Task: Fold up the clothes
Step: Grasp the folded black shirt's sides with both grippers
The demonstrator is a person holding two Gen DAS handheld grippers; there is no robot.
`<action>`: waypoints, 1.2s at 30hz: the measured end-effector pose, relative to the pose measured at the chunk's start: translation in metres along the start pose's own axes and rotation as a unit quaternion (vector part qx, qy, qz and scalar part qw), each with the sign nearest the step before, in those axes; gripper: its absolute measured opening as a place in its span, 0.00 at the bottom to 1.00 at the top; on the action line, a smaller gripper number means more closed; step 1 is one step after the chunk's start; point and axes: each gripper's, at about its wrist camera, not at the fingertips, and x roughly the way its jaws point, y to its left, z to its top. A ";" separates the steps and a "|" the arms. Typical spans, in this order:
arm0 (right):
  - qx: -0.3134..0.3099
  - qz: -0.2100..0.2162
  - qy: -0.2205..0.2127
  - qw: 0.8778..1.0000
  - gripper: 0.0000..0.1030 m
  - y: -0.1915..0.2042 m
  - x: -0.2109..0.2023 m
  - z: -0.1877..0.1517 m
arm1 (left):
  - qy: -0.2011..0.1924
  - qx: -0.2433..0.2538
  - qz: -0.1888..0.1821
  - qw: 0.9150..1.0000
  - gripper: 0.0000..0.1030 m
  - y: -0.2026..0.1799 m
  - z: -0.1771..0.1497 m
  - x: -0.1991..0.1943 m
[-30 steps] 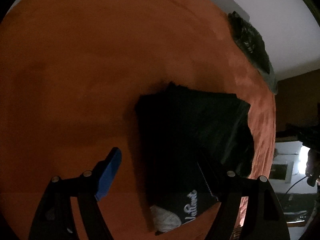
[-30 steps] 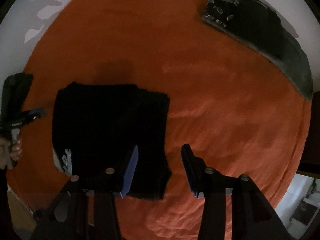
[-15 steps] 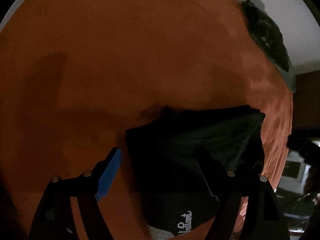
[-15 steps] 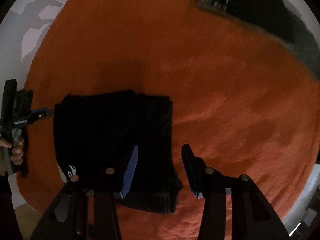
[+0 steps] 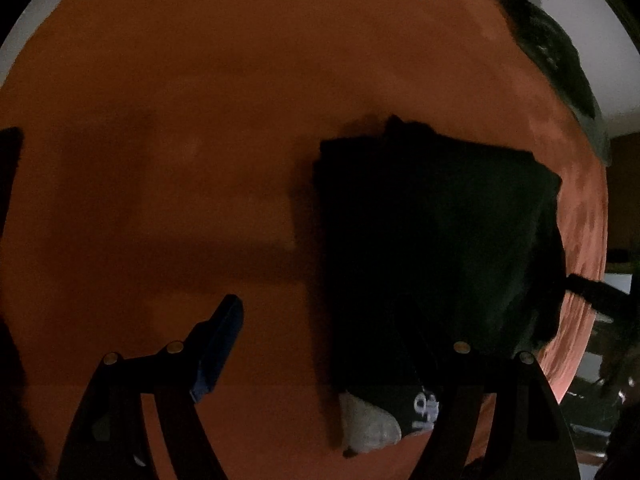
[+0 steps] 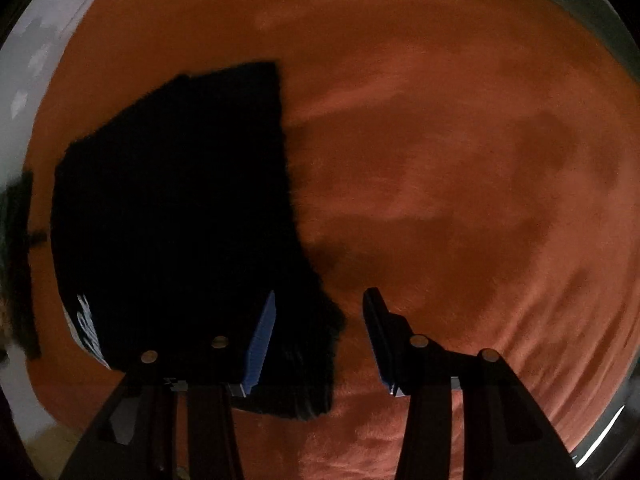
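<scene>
- Since a second ago the right gripper [image 6: 318,320] has dropped closer to the orange cover [image 6: 460,160], so the folded black garment [image 6: 180,208] looks larger in its view. A dark patterned cloth once seen at the top of that view has slipped out of frame.
- The orange cover, a soft, faintly wrinkled bedspread, fills nearly all of both views. A pale wall edges it at the upper corners.
- The black garment lies flat on the cover, folded into a rough rectangle. In the left wrist view it [image 5: 432,240] sits right of centre, with white lettering and a pale grey patch at its near edge.
- A dark patterned cloth [image 5: 548,56] lies well apart at the cover's far right edge in the left wrist view.
- The right gripper points down over the garment's right edge. Its jaws are partly apart and grasp nothing; one blue pad is over the black fabric, the other over bare cover.
- The left gripper [image 5: 332,344] hangs wide apart and released, one finger over bare cover, the other over the garment.
</scene>
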 end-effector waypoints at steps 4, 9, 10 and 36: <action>-0.036 -0.052 -0.033 0.997 0.43 -0.005 -0.017 -0.008 | -0.002 0.020 0.016 1.000 0.77 -0.011 -0.020 -0.006; -0.103 -0.063 -0.017 0.993 0.43 0.007 0.006 -0.020 | 0.010 0.027 0.012 1.000 0.77 -0.017 -0.028 0.001; -0.098 -0.049 -0.020 0.994 0.43 0.008 0.010 -0.021 | 0.013 0.027 0.013 0.999 0.77 -0.018 -0.027 0.004; 0.041 0.002 -0.070 0.997 0.45 -0.005 0.047 -0.014 | 0.014 0.000 0.019 1.000 0.77 -0.005 -0.054 0.007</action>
